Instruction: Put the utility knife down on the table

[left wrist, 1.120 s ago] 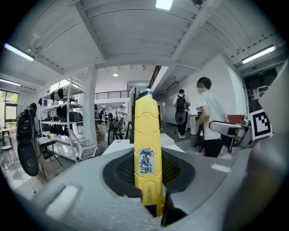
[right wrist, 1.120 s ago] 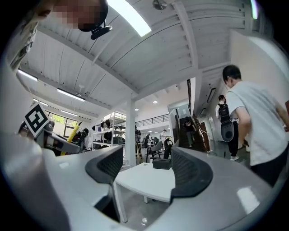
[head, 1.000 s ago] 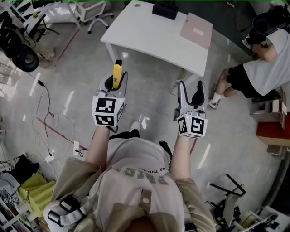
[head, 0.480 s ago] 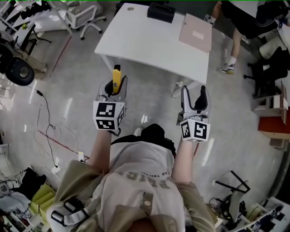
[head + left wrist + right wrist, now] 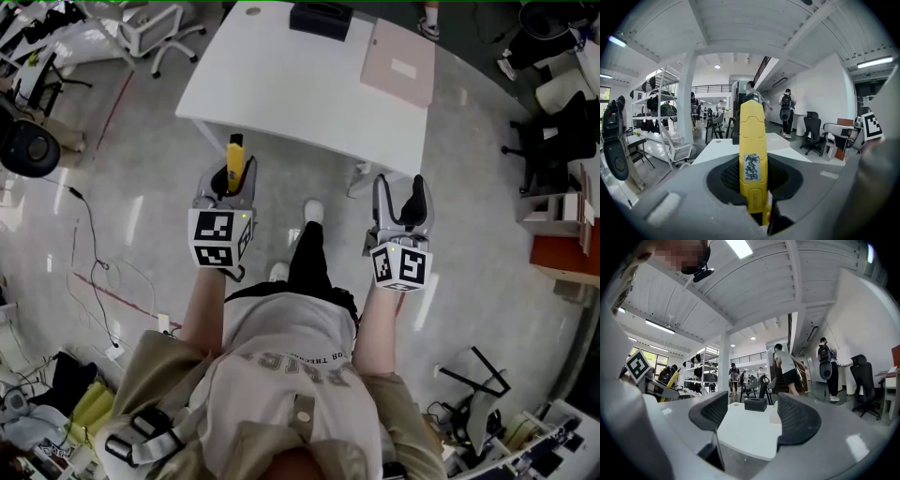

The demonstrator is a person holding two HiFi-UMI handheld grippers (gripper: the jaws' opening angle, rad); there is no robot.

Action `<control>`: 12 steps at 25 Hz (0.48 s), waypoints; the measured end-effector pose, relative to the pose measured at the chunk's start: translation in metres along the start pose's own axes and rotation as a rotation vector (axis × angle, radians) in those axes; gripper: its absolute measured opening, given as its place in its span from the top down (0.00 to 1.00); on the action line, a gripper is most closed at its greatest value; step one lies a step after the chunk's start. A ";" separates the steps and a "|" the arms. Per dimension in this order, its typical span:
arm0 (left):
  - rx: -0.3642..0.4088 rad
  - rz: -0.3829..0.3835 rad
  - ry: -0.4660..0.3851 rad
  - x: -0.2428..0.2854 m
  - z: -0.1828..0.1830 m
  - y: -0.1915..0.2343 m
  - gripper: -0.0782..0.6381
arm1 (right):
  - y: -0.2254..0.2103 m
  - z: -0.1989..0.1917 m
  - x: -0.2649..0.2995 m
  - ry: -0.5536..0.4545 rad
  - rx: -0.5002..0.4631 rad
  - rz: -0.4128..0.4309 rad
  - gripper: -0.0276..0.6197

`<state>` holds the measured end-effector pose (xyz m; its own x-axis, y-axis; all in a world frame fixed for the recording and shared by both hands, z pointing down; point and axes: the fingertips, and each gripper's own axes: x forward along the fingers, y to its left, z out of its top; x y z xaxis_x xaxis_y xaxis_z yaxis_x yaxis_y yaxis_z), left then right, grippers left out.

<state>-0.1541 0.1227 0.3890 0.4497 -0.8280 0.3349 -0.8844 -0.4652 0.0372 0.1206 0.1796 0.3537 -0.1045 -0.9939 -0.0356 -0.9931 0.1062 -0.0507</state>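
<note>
A yellow utility knife [image 5: 234, 158] with a small label sticks out forward from my left gripper [image 5: 228, 180], which is shut on its handle. In the left gripper view the knife [image 5: 751, 154] stands upright between the black pads [image 5: 729, 176], its tip over the white table [image 5: 715, 151] ahead. That table [image 5: 281, 80] lies just beyond both grippers in the head view. My right gripper [image 5: 398, 190] hangs level beside the left one, open, with nothing between its jaws. Its own view shows the open gripper [image 5: 751, 420] and the table [image 5: 743, 430] close ahead.
On the table's far side sit a black box [image 5: 321, 19] and a pinkish flat folder [image 5: 399, 60]. Office chairs [image 5: 155, 28] stand at the upper left, cables [image 5: 94, 234] trail over the floor at left, and cluttered desks and chairs [image 5: 562, 112] stand at the right.
The person has walked forward, so the table now lies closer to both grippers. The knife stays gripped in the left gripper. The people at the upper right have left the head view.
</note>
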 end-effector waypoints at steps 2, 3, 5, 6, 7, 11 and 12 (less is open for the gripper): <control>-0.001 0.006 0.003 0.017 0.005 0.002 0.78 | -0.010 -0.001 0.017 0.002 0.007 0.001 0.49; -0.003 0.008 0.003 0.026 0.008 0.004 0.78 | -0.014 -0.001 0.026 0.001 0.008 0.002 0.49; -0.005 0.014 0.000 0.045 0.015 0.008 0.78 | -0.022 0.000 0.045 -0.004 0.001 0.008 0.49; -0.005 0.017 -0.003 0.054 0.018 0.010 0.78 | -0.026 0.000 0.055 -0.006 -0.002 0.010 0.49; -0.006 0.018 -0.005 0.063 0.020 0.011 0.78 | -0.030 -0.002 0.063 -0.006 -0.004 0.011 0.49; -0.013 0.029 0.002 0.094 0.028 0.017 0.78 | -0.045 -0.008 0.096 0.017 -0.011 0.031 0.49; -0.012 0.034 0.002 0.103 0.033 0.019 0.78 | -0.049 -0.007 0.107 0.019 -0.013 0.041 0.49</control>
<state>-0.1200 0.0185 0.3936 0.4194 -0.8425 0.3380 -0.9005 -0.4332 0.0376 0.1580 0.0680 0.3596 -0.1456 -0.9892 -0.0185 -0.9886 0.1462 -0.0370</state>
